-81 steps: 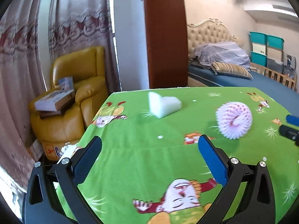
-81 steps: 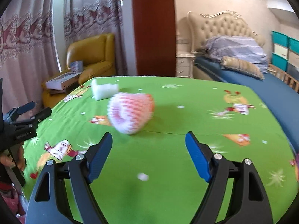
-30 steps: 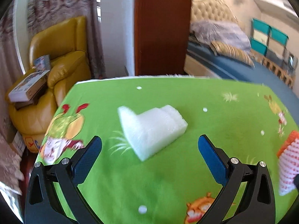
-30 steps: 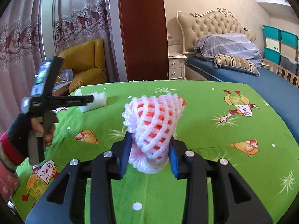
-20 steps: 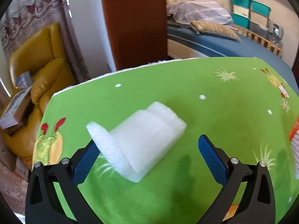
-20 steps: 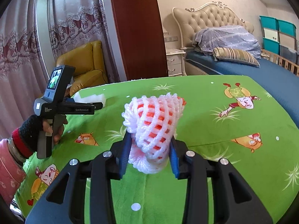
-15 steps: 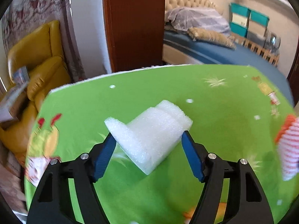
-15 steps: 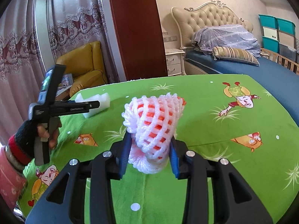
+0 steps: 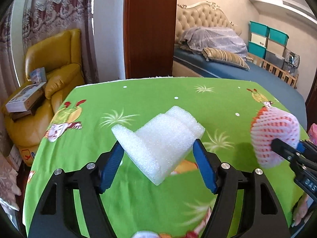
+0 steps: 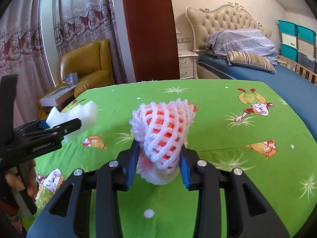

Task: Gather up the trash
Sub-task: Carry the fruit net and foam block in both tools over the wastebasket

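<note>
Tabletop: covered in a green cartoon-print cloth; far edge faces a brown wooden panel, a bed beyond its far right corner, a yellow armchair beyond its far left corner.

White foam block: L-shaped packing piece, clamped between the blue pads of the left gripper, raised clear of the cloth, over the tabletop's left half.

Foam fruit net: pink-white mesh sleeve, orange showing through, pinched between the closed-in pads of the right gripper, above the middle of the tabletop.
</note>
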Available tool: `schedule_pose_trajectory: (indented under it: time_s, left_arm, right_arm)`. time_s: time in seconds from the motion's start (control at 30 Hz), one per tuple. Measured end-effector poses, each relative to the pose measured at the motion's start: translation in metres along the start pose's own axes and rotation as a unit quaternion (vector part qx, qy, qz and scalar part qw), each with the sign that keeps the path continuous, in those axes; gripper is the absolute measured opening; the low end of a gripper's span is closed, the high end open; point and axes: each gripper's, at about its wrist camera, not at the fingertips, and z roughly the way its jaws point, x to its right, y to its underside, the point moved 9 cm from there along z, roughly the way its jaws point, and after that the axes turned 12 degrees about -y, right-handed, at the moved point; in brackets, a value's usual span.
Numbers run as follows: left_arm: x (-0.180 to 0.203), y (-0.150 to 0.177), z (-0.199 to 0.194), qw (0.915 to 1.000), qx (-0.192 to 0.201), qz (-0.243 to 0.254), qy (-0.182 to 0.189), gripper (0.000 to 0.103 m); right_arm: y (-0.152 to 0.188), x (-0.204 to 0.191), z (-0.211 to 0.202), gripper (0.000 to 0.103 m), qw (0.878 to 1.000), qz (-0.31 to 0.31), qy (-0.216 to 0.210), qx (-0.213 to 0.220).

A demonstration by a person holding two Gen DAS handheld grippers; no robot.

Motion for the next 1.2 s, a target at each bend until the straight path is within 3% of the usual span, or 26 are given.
schedule_pose_trajectory:
  time_s: [0.17,0.53,0.93,1.2]
  left_arm:
    - [-0.011,0.014,-0.031,0.9996,0.022,-0.006,-0.015,0.067]
    - [-0.017,0.039,-0.079,0.9988,0.046,-0.017,-0.008,0.068]
    - [0.005,0.041,-0.111,0.9964,0.083,-0.015,-0.001,0.068]
    - [0.047,0.034,-0.135,0.9941,0.099,0.008,0.044,0.068]
  right_arm:
    - [0.004,-0.012,-0.017,0.036,1.000,-0.014,-0.005,0.002]
    - [0.013,-0.032,-0.056,0.036,0.999,-0.046,-0.011,0.012]
    - [0.026,-0.039,-0.086,0.036,0.997,-0.072,-0.004,0.024]
    - [0.030,-0.010,-0.132,0.037,0.996,-0.068,0.019,0.051]
